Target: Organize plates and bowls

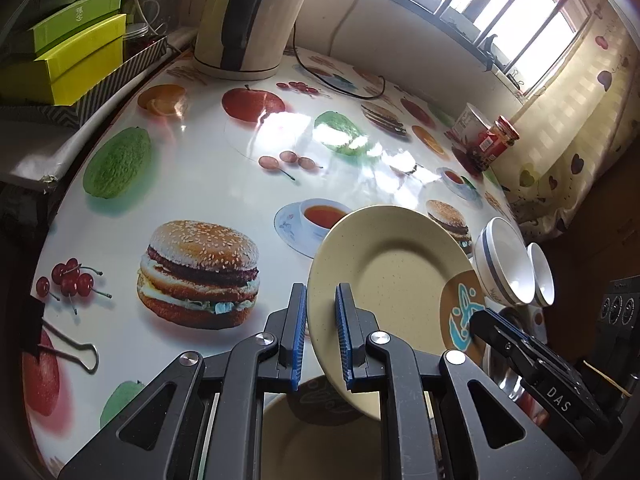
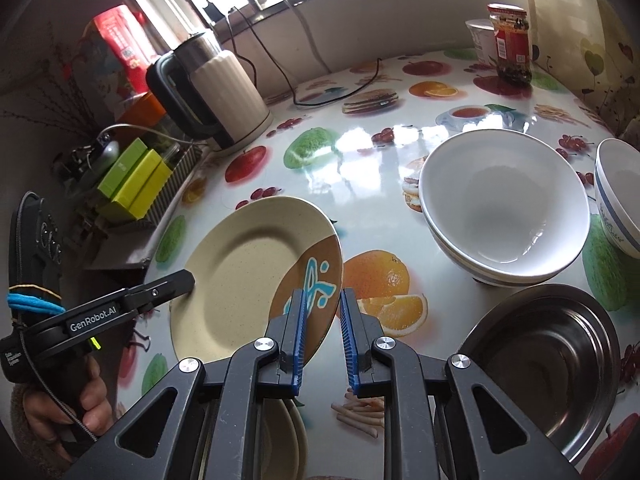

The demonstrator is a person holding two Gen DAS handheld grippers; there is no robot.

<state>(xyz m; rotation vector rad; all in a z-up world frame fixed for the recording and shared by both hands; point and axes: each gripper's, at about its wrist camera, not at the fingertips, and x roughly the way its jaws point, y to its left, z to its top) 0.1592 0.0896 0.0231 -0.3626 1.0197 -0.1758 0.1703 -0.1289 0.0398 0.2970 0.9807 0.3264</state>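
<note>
A beige speckled plate (image 1: 384,272) with a brown patch and a blue design hangs tilted above the table, held at two sides. My left gripper (image 1: 320,288) is shut on its plain left rim, and its tip (image 2: 186,278) shows in the right wrist view. On the brown right rim of the plate (image 2: 244,272) my right gripper (image 2: 322,294) is shut too; it enters the left wrist view from the right (image 1: 480,316). A second beige plate (image 1: 320,432) lies below. White blue-banded bowls (image 2: 504,208) (image 2: 618,196) and a steel bowl (image 2: 548,356) stand to the right.
The round table (image 1: 208,184) has a glossy cloth printed with food. A cream kettle (image 2: 216,92) with its cord stands at the back, green boxes (image 2: 132,176) to the left, and a red jar (image 2: 510,44) and a cup (image 2: 482,38) at the far right. A binder clip (image 1: 60,348) grips the edge.
</note>
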